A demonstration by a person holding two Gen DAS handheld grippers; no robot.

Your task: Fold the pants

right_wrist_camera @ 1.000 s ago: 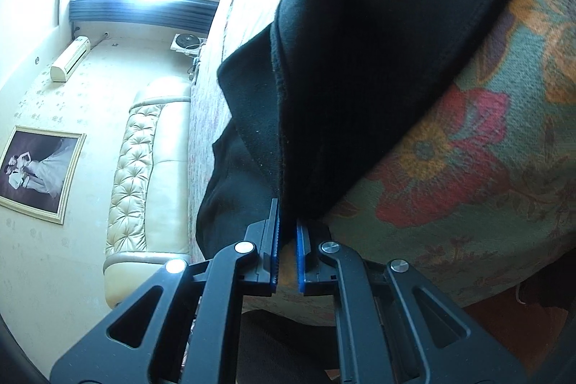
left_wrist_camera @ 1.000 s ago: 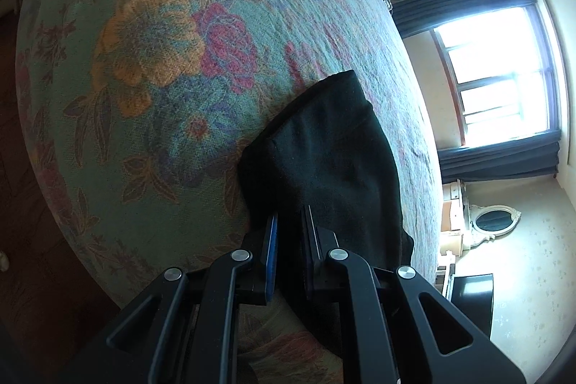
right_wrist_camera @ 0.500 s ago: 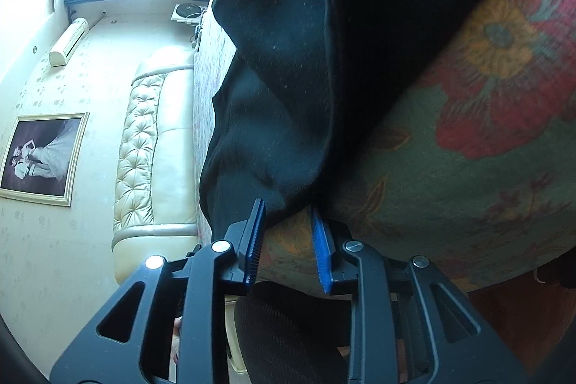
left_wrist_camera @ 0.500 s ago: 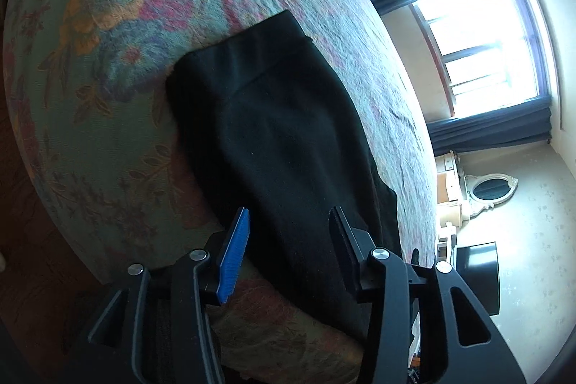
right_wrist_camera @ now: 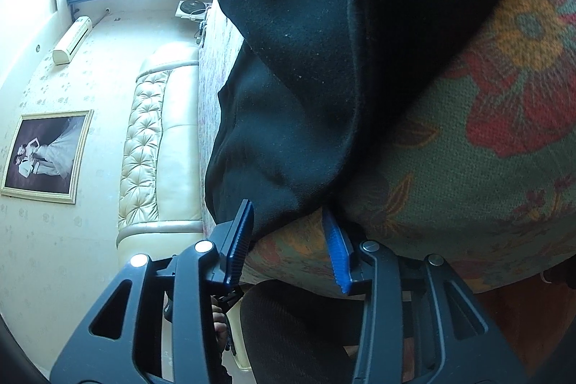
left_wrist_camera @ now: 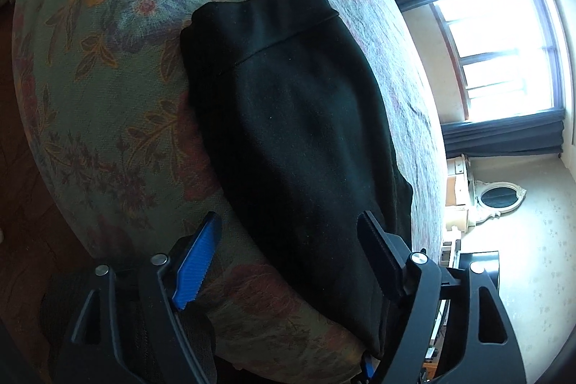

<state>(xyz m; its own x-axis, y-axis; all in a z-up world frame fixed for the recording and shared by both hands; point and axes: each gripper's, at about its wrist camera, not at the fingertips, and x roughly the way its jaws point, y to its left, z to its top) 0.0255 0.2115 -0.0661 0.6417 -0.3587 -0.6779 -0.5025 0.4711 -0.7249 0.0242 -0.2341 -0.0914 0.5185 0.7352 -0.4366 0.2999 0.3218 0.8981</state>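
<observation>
— Where are the pants [left_wrist_camera: 302, 132] sitting?

— I see them lying folded on the bed [left_wrist_camera: 108, 103], a dark bundle close to the bed's near edge, over the floral bedspread. In the left wrist view the waistband end points toward the middle of the bed, and the other end drapes over the rounded near edge.

— And the left hand-held gripper [left_wrist_camera: 288, 251]?

— Its jaws stand wide apart, one on each side of the bundle's near end, gripping nothing. I cannot tell whether the black finger brushes the cloth.

— The right hand-held gripper [right_wrist_camera: 288, 233]?

— Also spread, holding nothing. A lower corner of the pants [right_wrist_camera: 295, 89] hangs between its blue pads at the bed's edge, just beside the left-hand pad; whether it touches, I cannot say.

— Anything else around?

— A tufted cream headboard [right_wrist_camera: 151, 146] at the bed's far end, a framed photo [right_wrist_camera: 45, 155] on the wall beside it, and a bright window [left_wrist_camera: 504, 53] with dark curtains.
</observation>
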